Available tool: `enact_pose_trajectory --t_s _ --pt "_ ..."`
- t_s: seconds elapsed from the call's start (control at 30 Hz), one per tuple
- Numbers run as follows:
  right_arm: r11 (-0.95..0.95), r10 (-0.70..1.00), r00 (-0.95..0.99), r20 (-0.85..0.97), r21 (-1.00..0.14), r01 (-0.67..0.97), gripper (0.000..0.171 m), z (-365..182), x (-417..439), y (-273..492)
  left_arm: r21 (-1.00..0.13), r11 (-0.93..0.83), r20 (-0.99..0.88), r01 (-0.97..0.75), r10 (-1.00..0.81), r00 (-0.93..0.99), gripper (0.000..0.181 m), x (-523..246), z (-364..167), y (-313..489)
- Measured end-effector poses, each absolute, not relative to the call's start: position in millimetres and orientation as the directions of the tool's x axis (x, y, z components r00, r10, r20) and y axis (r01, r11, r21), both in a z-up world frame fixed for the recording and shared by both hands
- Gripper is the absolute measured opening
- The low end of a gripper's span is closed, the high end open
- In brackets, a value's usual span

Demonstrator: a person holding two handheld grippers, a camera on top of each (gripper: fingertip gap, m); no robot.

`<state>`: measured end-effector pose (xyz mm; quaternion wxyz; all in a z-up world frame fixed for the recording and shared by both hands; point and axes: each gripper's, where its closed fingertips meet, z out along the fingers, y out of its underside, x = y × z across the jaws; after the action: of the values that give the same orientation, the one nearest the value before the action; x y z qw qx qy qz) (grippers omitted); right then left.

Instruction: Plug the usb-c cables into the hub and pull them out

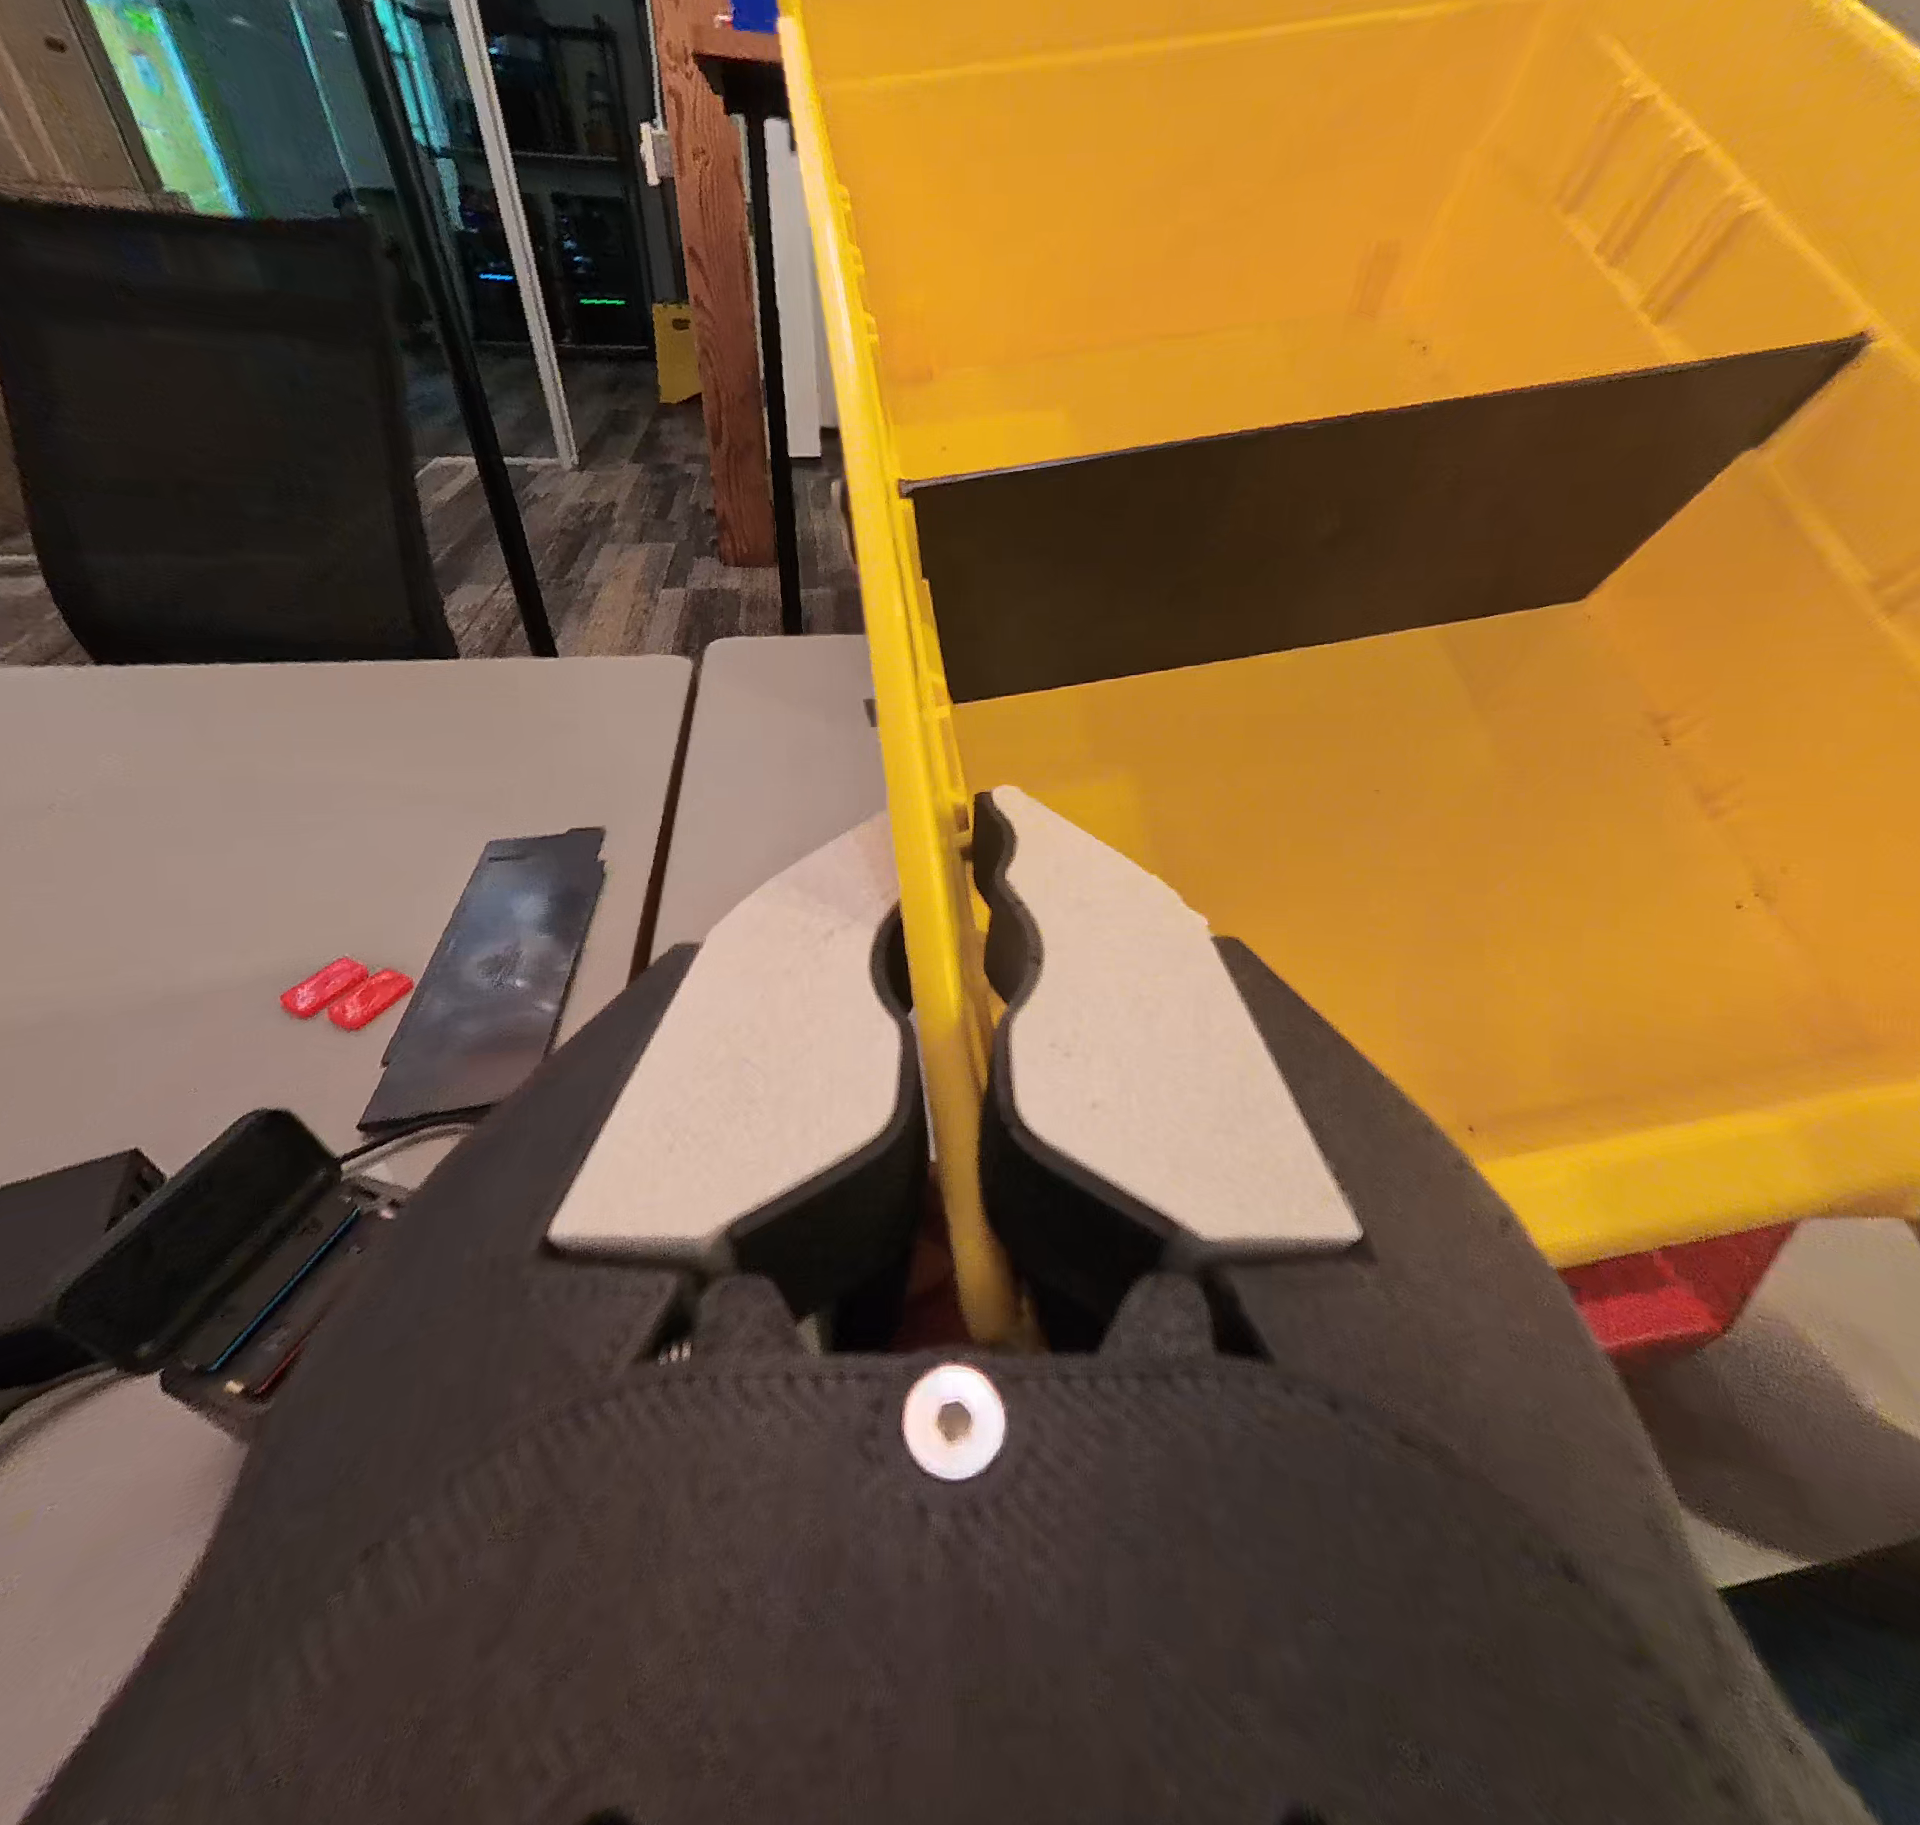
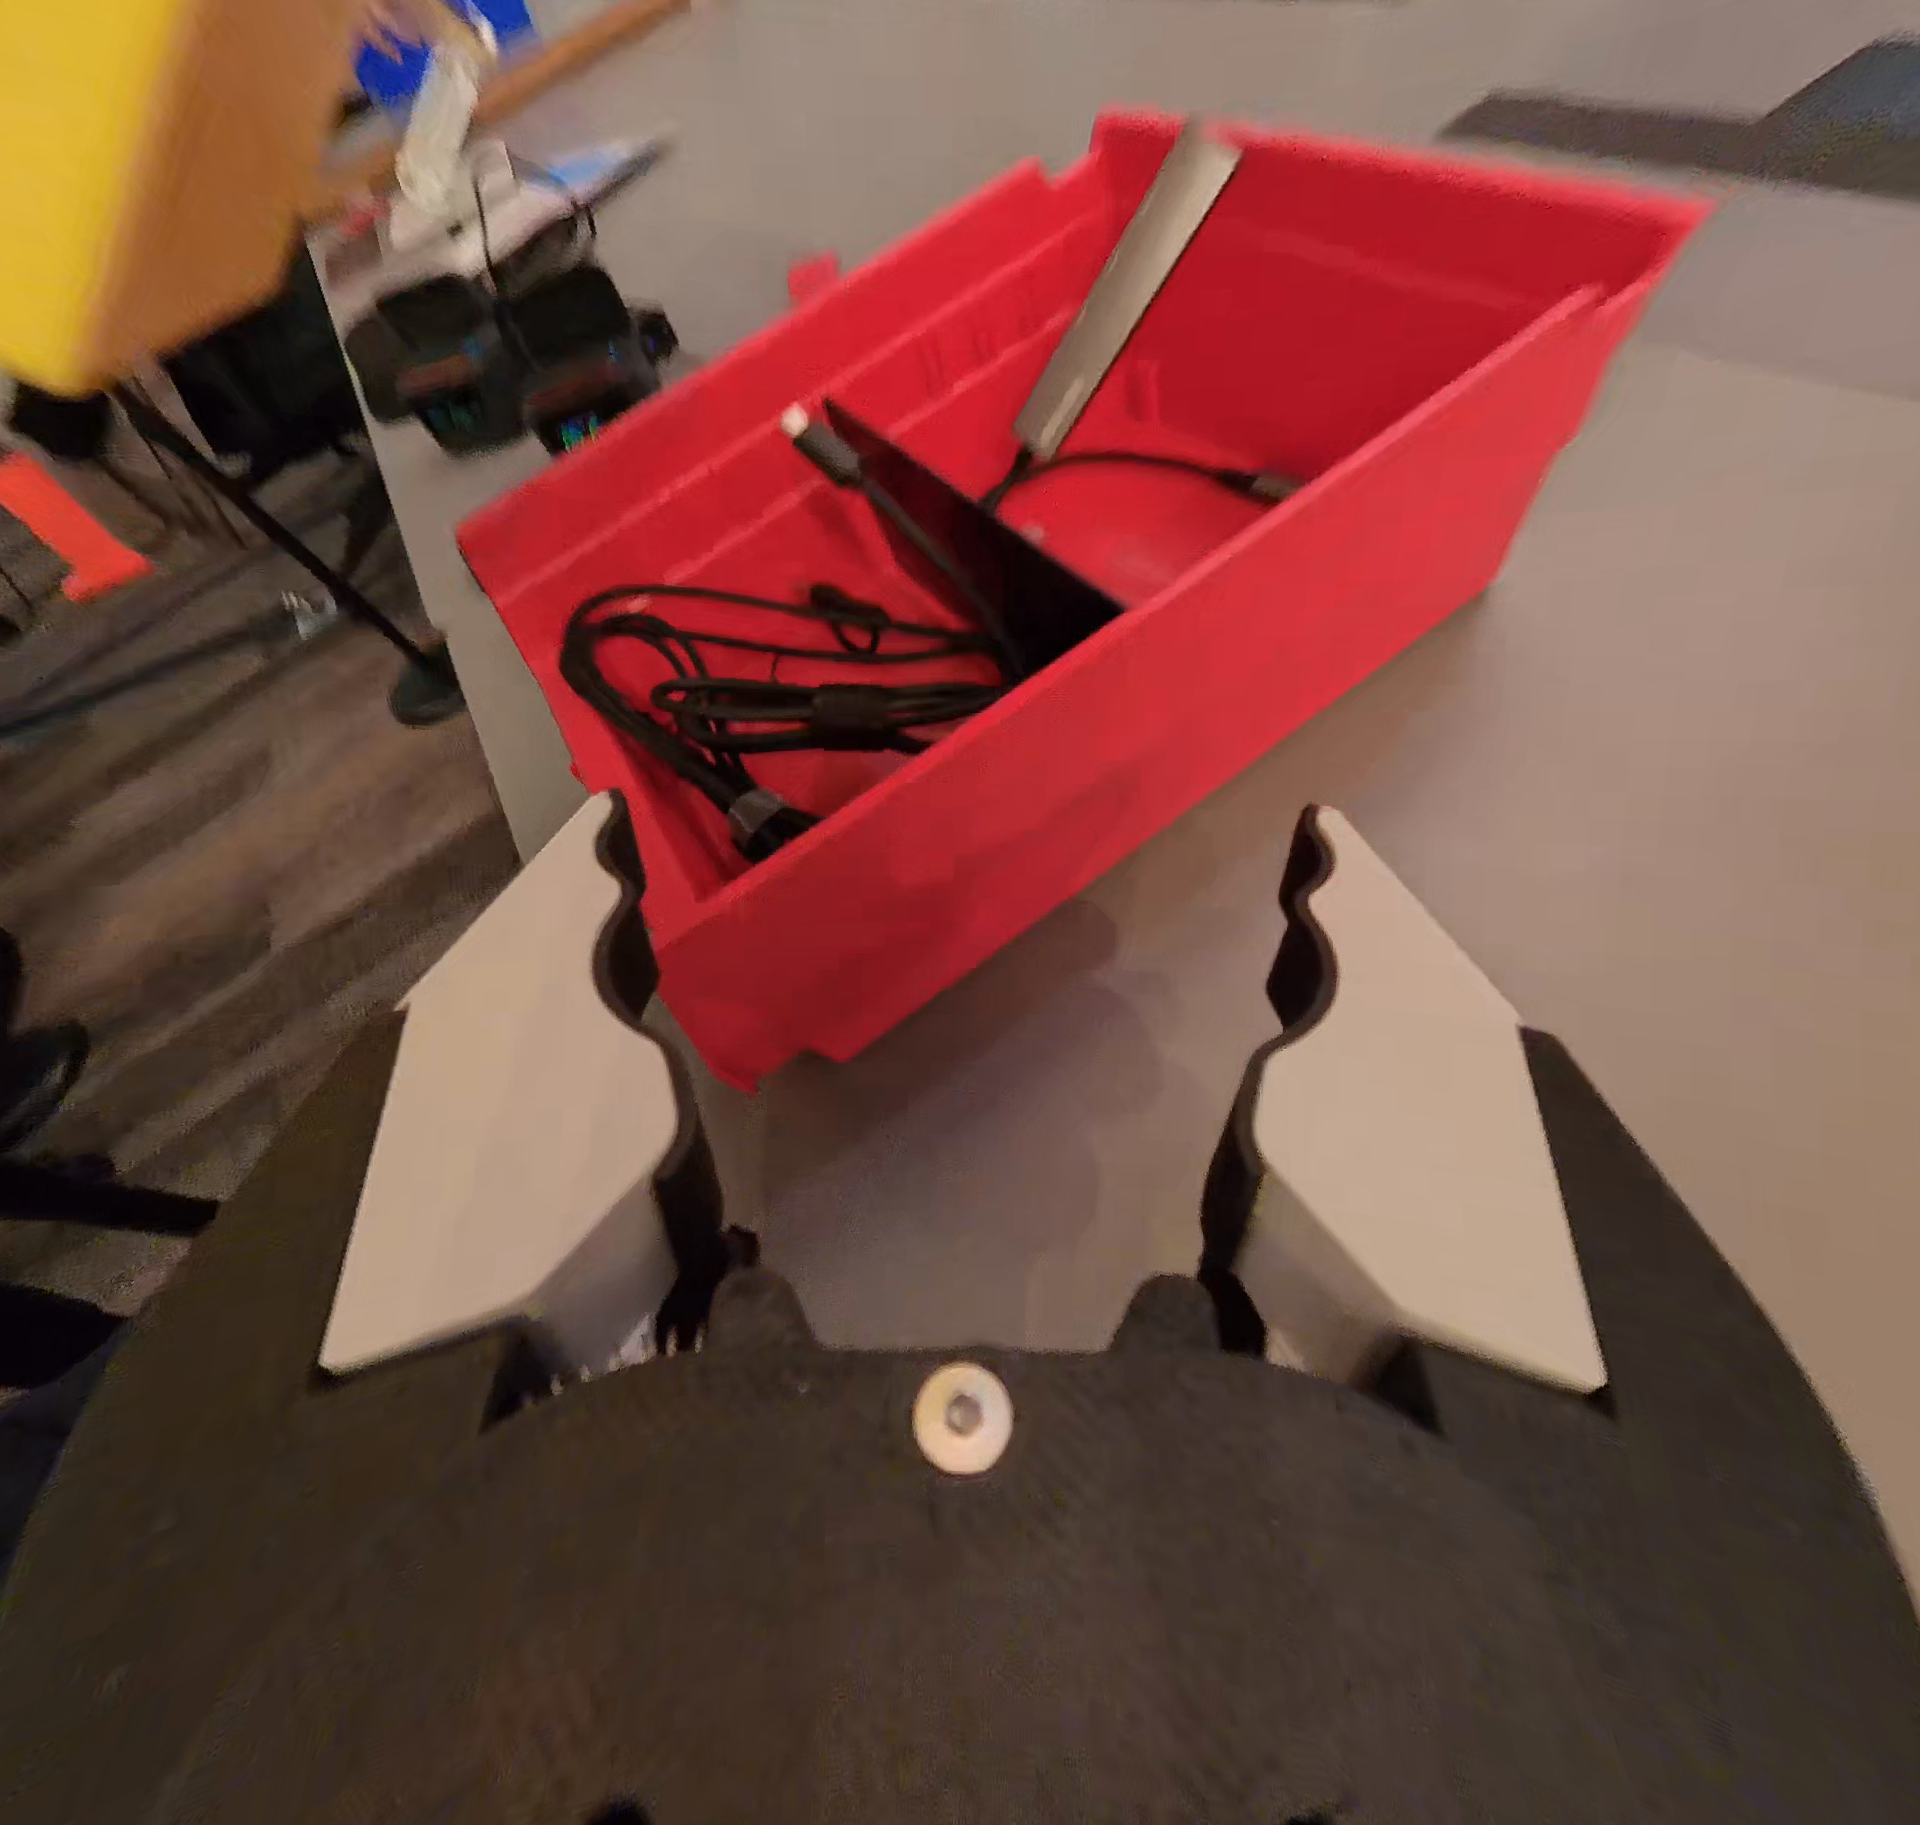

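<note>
My left gripper (image 1: 940,840) is shut on the side wall of a yellow bin (image 1: 1351,892) and holds it lifted and tilted; the bin has a black divider (image 1: 1351,518) and looks empty. Its corner also shows in the right wrist view (image 2: 135,134). My right gripper (image 2: 961,830) is open and empty, just in front of a red bin (image 2: 1091,757) on the grey table (image 2: 1610,736). In the red bin, bundled black USB-C cables (image 2: 779,695) lie in the near compartment. A grey hub (image 2: 1132,289) leans in the far compartment behind a black divider (image 2: 987,539).
In the left wrist view, a loose black divider plate (image 1: 488,975), two small red pieces (image 1: 348,991) and black devices (image 1: 197,1235) lie on the table. A corner of the red bin (image 1: 1662,1287) shows under the yellow one. A tripod leg (image 2: 312,570) and floor lie left of the table. One gripper's finger ends stand about 30 cm off the other's.
</note>
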<state>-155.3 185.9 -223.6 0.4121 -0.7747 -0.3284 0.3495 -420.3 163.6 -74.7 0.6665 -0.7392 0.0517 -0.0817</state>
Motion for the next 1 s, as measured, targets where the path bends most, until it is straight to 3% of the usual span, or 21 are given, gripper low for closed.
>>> enact_pose_trajectory --t_s 0.23,0.4,0.63,0.7,1.0 --pt "-0.281 0.814 0.533 -0.230 -0.960 0.015 0.112 -133.7 -63.2 165.4 -0.992 -0.107 -0.032 -0.063 -0.268 0.963 0.005 -329.9 -69.4 178.8" --pt "-0.262 0.828 0.480 -0.291 -0.957 -0.127 0.103 -103.5 -20.3 111.9 -0.972 -0.141 -0.123 -0.189 -0.380 0.917 0.005 -232.9 -92.6 197.6" --pt "-0.340 0.702 0.644 -0.306 -0.938 -0.076 0.107 -142.6 30.9 103.3 -0.931 -0.261 -0.077 -0.256 -0.546 0.834 0.005 -102.6 -145.5 205.9" --pt "-0.368 0.645 0.698 -0.310 -0.927 -0.073 0.098 -155.5 56.5 108.0 -0.921 -0.287 -0.062 -0.265 -0.563 0.824 0.005 -76.4 -158.2 206.6" --pt "-0.499 0.494 0.812 -0.309 -0.866 -0.026 0.087 -212.1 144.4 113.8 -0.864 -0.420 0.059 -0.278 -0.633 0.772 0.014 12.5 -229.1 195.8"
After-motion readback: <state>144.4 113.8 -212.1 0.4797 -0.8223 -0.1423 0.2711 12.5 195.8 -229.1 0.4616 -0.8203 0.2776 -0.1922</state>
